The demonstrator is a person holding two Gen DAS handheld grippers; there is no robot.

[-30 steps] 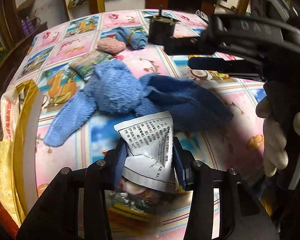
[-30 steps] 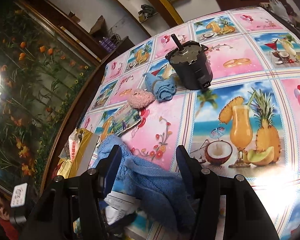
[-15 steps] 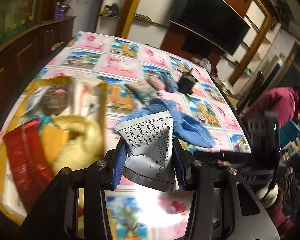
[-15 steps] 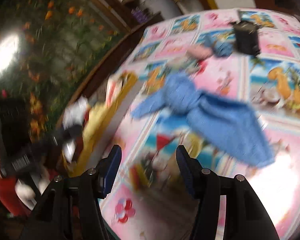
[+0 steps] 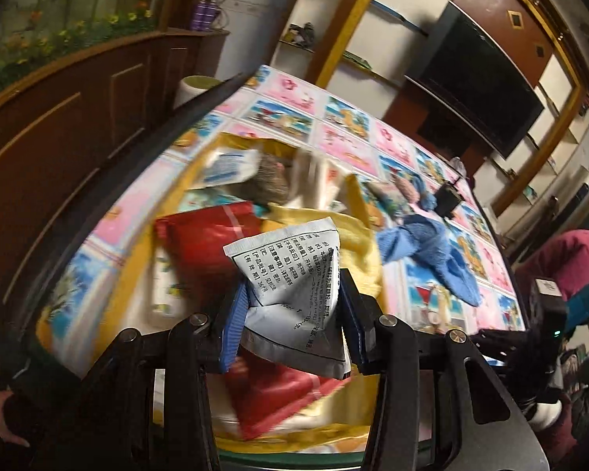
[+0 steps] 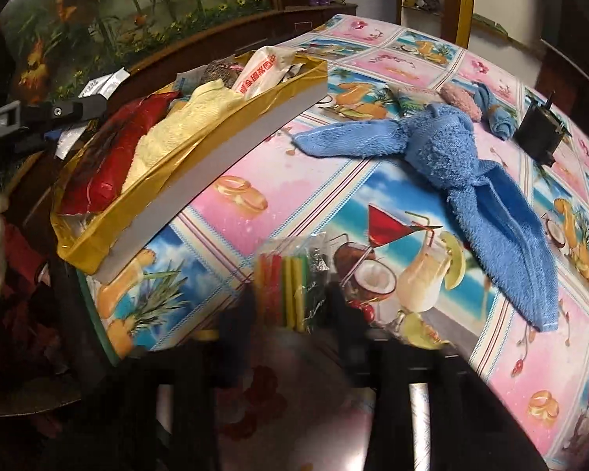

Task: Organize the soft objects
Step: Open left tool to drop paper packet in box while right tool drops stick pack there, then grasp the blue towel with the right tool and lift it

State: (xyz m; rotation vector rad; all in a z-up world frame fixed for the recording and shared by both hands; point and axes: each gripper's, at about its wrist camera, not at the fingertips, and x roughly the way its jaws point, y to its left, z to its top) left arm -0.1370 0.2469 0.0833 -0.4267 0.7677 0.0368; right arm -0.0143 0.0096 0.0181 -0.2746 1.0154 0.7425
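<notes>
Between the blue pads of the left gripper [image 5: 290, 316], at the 6 o'clock edge of its own view, a crumpled white sachet [image 5: 294, 294] printed with black text is being clamped, its upper corner sticking up past the fingertips. Just beyond it, a shallow box lined with gold tape [image 5: 357, 204] is being seen from above, with a red packet [image 5: 200, 247], a yellow towel [image 5: 357, 259] and further wrapped items blurred inside it. Toward 2 o'clock, a blue towel [image 5: 432, 251] is lying on the fruit-print tablecloth [image 5: 345, 137], and a small black box [image 5: 447, 200] is standing beyond that.

In the right wrist view, the right gripper [image 6: 288, 314] is being shown dark and blurred at 6 o'clock; its jaws have just been closing, and a clear bag of red, yellow and green strips [image 6: 286, 282] is lying between the 2 fingers, though whether the pads are pressing on it cannot be told. At 10 o'clock the gold box [image 6: 231, 106] is resting on the tablecloth [image 6: 412, 62] with the red packet [image 6: 110, 157] and yellow towel [image 6: 176, 133] in it. At 2 o'clock the blue towel [image 6: 443, 149] is lying spread out, with a pink puff [image 6: 459, 98] and a rolled blue cloth [image 6: 494, 114] just behind it.
</notes>
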